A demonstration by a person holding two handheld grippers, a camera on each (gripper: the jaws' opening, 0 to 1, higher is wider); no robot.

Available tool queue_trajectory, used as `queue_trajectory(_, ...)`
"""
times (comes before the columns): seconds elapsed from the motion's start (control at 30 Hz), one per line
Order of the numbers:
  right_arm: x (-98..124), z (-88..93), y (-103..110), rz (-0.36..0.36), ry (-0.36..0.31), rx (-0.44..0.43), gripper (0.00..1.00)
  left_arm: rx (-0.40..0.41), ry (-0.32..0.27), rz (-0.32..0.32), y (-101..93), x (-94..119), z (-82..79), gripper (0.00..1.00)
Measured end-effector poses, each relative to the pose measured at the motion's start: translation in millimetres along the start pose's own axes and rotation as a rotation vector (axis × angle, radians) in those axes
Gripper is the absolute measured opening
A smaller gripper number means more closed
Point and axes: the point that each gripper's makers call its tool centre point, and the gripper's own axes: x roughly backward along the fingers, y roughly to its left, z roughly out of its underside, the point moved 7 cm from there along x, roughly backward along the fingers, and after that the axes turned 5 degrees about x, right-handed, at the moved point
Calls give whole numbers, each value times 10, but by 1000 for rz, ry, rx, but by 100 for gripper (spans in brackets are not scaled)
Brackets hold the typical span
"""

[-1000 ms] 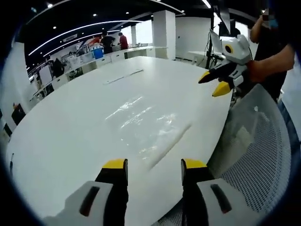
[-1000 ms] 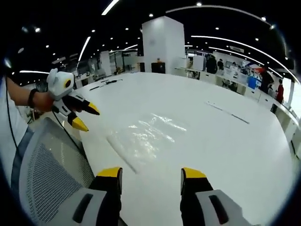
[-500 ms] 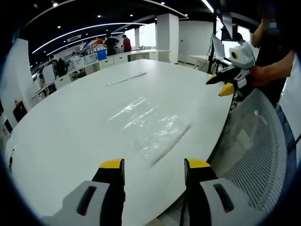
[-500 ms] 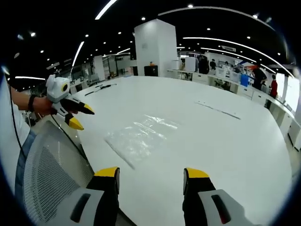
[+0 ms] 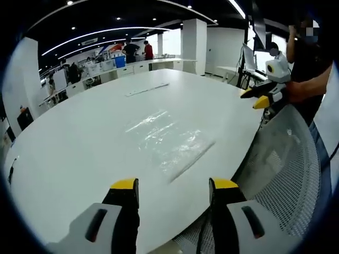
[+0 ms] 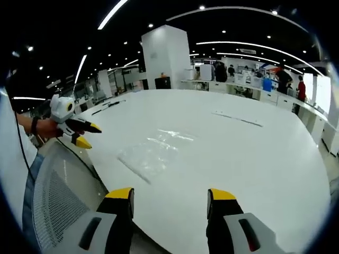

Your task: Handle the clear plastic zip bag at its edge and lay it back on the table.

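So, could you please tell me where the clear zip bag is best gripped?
Probably at the zip strip along its near edge: the clear zip bag lies flat on the table, so come low from the table's edge beside the mesh chair.

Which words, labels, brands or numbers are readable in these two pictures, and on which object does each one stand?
None can be read.
The clear zip bag on the white table shows no print.
Both grippers, left and right, show no lettering.
Far desks: too small and blurred to tell.
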Motion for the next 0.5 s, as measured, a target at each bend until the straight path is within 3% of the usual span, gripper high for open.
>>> queue_trajectory(0.23,55,69,-17,22,-3,-18,54,7,-7,0,-37,15,2,52)
queue_trajectory(0.5,100,75,23,42,-38,-52,55,67,-43,3,-48,57,7,54)
